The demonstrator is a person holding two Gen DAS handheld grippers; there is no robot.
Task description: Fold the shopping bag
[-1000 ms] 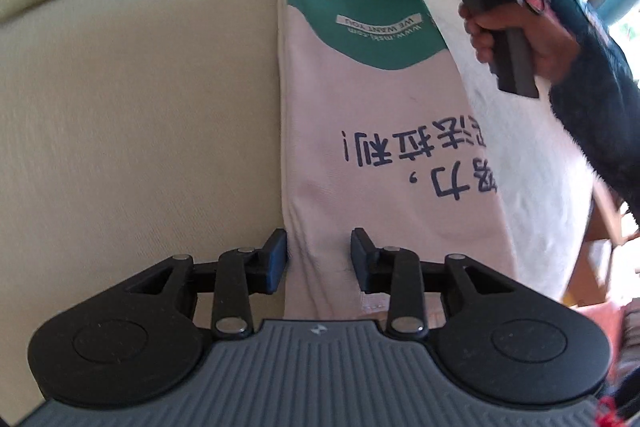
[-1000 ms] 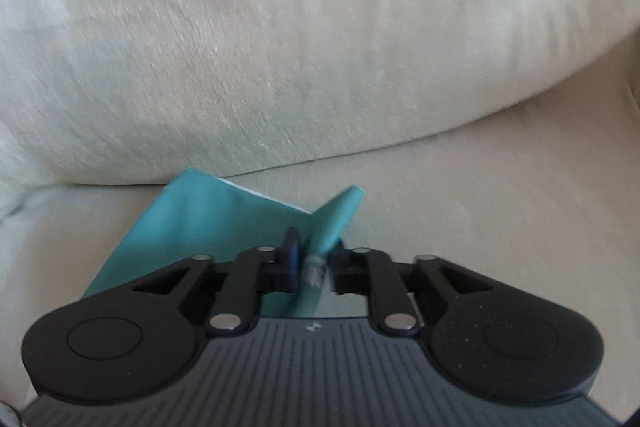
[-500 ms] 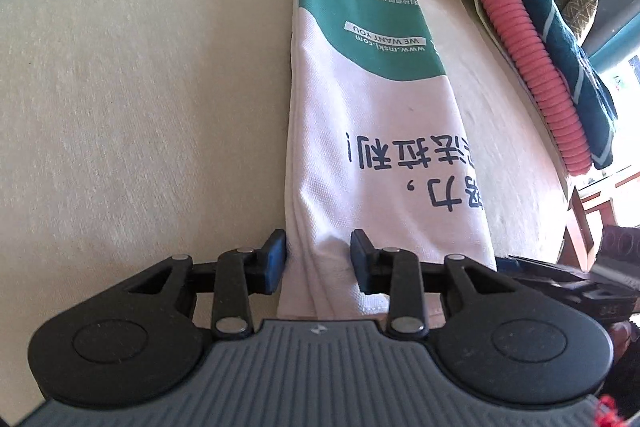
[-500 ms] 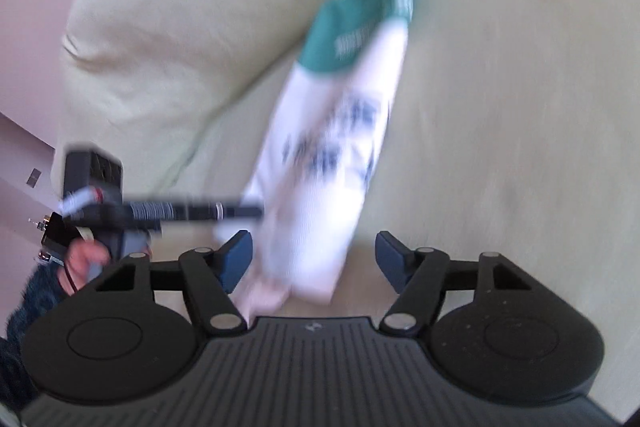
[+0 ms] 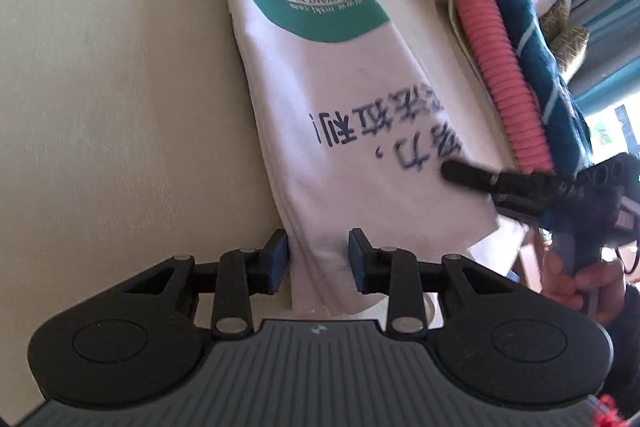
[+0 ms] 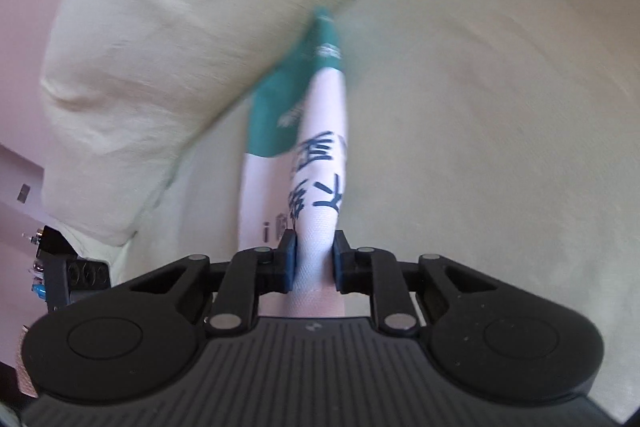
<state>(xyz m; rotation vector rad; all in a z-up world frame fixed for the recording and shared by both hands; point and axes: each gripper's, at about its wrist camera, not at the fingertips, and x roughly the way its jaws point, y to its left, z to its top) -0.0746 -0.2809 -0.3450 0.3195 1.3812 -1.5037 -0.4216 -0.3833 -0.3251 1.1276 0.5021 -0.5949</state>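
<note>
The shopping bag (image 5: 340,131) is white with a green band at its far end and dark printed characters. It lies folded into a long strip on the cream sofa seat (image 5: 120,87). My left gripper (image 5: 318,257) is partly open astride the bag's near left corner, pads not pressing the cloth. My right gripper (image 6: 314,259) is shut on the bag's (image 6: 320,195) near edge, which rises in a ridge between the pads. The right gripper also shows in the left wrist view (image 5: 472,175) over the bag's right edge.
A pale green back cushion (image 6: 200,27) runs along the far side of the seat. A pink ribbed roll (image 5: 504,79) and a dark teal striped cloth (image 5: 556,99) lie at the sofa's right end. The seat's edge is just right of the bag.
My right gripper left the green handle at the far end, swung to the bag's near right edge and closed on it. My left gripper stayed at the near left corner.
</note>
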